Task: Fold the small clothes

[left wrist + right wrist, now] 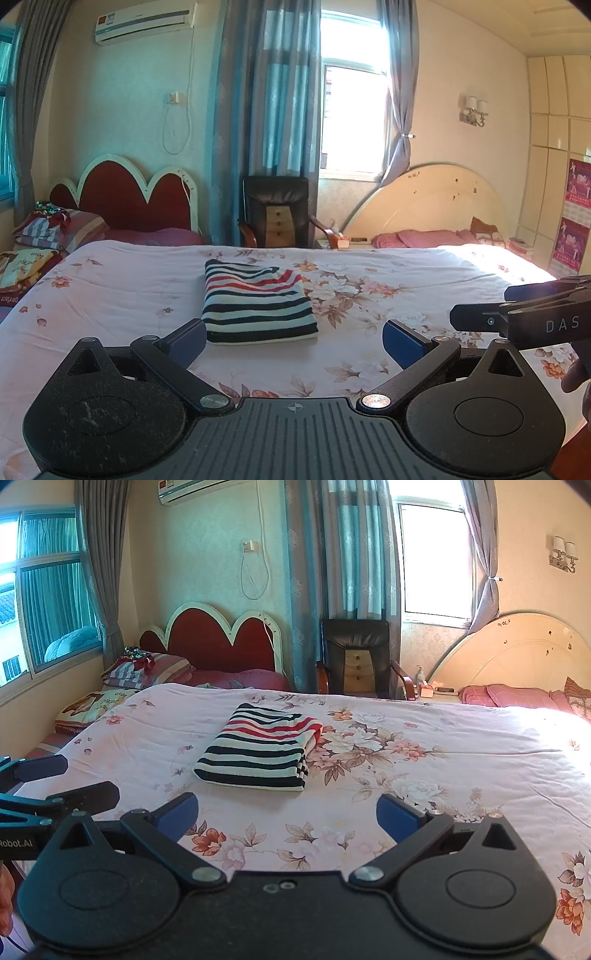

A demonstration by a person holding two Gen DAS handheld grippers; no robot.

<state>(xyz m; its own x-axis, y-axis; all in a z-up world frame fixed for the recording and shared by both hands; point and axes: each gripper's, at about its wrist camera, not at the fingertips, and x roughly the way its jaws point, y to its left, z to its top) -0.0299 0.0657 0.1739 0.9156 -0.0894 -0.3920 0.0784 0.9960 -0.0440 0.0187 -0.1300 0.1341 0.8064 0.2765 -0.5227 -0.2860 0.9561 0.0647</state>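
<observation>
A striped garment (256,304) in black, white and red lies folded into a neat rectangle on the floral bedspread (110,291). It also shows in the right wrist view (260,753). My left gripper (294,341) is open and empty, hovering just short of the garment's near edge. My right gripper (287,818) is open and empty, a little back from the garment. The right gripper also shows at the right edge of the left wrist view (480,306), and the left gripper at the left edge of the right wrist view (88,781).
A second bed with a red headboard (129,195) and stacked bedding (55,229) stands at the left. A black chair (277,212) sits under the window. Pink pillows (424,238) lie by the cream headboard (432,199). The bedspread (424,768) stretches right into sunlight.
</observation>
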